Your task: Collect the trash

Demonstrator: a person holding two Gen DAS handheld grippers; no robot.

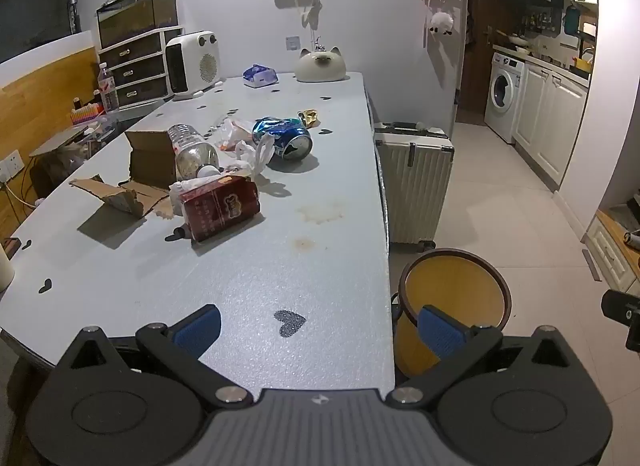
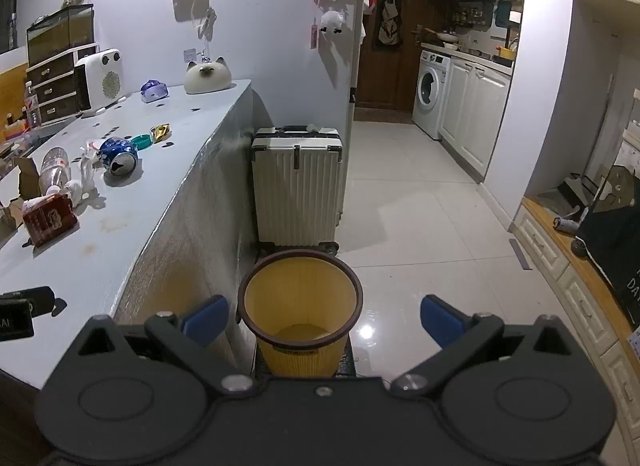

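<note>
Both blue-padded fingers [image 1: 438, 330] spread empty, ribbed yellow round bin [image 2: 300, 320], crushed blue can [image 1: 284, 137], red carton [image 1: 220, 207]

A white suitcase [image 2: 298, 185] stands beside the table [image 1: 280, 266], with a washing machine [image 2: 431, 99] beyond.

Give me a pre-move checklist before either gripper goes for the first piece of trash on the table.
1. Left gripper open and holding nothing: ok.
2. Right gripper open and holding nothing: ok.
3. Yellow bin upright on the floor beside the table, mouth unobstructed: ok.
4. Bin has room: ok, only its bare bottom shows.
5. Nearest trash, the red carton, unobstructed from the front: ok; crumpled tissue touches its far side.
6. Crushed blue can and plastic bottle lying still on their sides: ok.
</note>
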